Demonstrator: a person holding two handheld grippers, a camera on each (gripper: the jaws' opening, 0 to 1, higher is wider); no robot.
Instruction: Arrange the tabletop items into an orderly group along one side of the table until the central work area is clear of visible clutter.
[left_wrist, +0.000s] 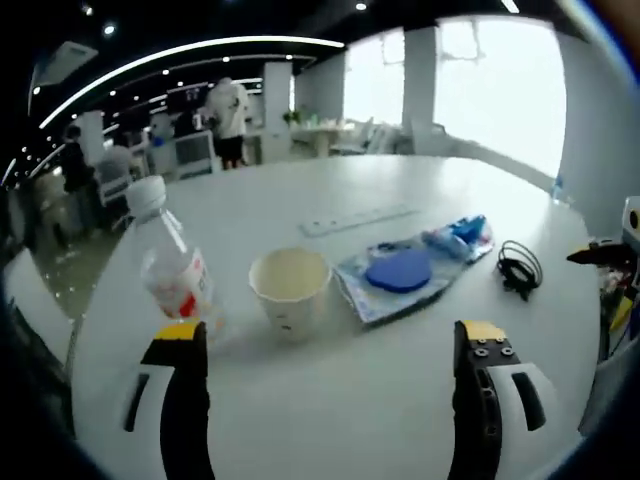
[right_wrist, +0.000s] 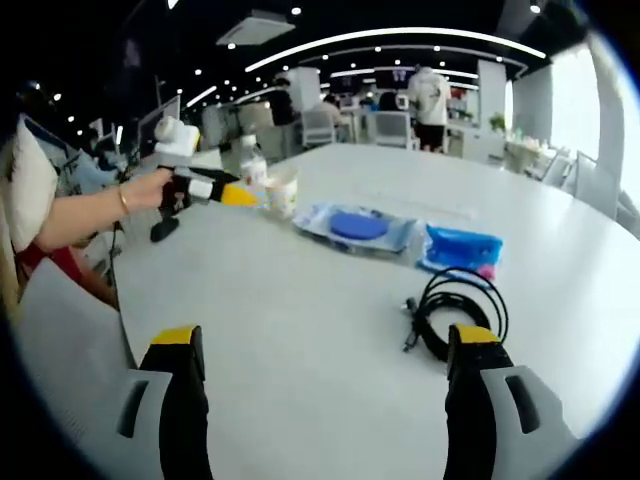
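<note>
Your left gripper (left_wrist: 333, 345) hung wide open just above the white table (left_wrist: 400, 420), its two yellow-tipped jaws spread well apart and holding nothing. Just beyond the left jaw stood a clear plastic water bottle (left_wrist: 172, 260) with a white cap and a red-and-white label, upright and close to that jaw's tip, though you could not tell whether they touched. Beside the bottle, between the jaws and a little farther off, a paper cup (left_wrist: 290, 288) stood upright and looked empty. To its right lay a clear plastic pouch with a blue disc (left_wrist: 398, 272) inside, then a blue wipes packet (left_wrist: 458, 236), and past that a coiled black cable (left_wrist: 520, 268) near the table's edge. A white power strip (left_wrist: 358, 220) lay flat farther back. Your right gripper (right_wrist: 325, 350) was equally wide open and empty, low over bare table, with the cable coil (right_wrist: 455, 308) resting just ahead of its right jaw. From the right gripper view, your hand (right_wrist: 150, 192) held the left gripper out toward the bottle (right_wrist: 252, 165) and cup (right_wrist: 283, 190), with the pouch (right_wrist: 355, 228) and wipes packet (right_wrist: 462, 248) lying in a row between them and the cable. People stood among desks in the background.
</note>
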